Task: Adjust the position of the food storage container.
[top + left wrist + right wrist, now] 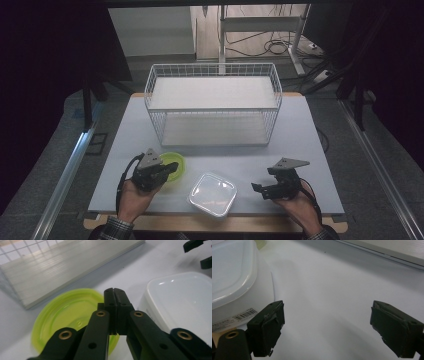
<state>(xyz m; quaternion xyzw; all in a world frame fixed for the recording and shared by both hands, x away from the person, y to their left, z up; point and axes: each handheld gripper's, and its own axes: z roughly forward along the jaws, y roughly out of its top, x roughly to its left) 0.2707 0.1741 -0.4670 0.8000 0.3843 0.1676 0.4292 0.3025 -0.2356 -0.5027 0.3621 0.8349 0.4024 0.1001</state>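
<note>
Above the green lid (pixel 67 315) the left tool (pixel 115 293) is pinched together, seemingly empty; right tool (pixel 327 327) gapes wide.

On the table (pixel 310 145) there is one white wire basket (pixel 213 102) at the upper centre of the high view, one green bowl (pixel 176 165) at the lower left, and one white lidded container (pixel 212 194) at the lower centre. Two grippers appear, the left gripper (pixel 167 169) and the right gripper (pixel 257 189), each in one hand.

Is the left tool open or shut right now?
Shut. The left tool has its jaws pressed together with nothing between them, above the green bowl.
</note>
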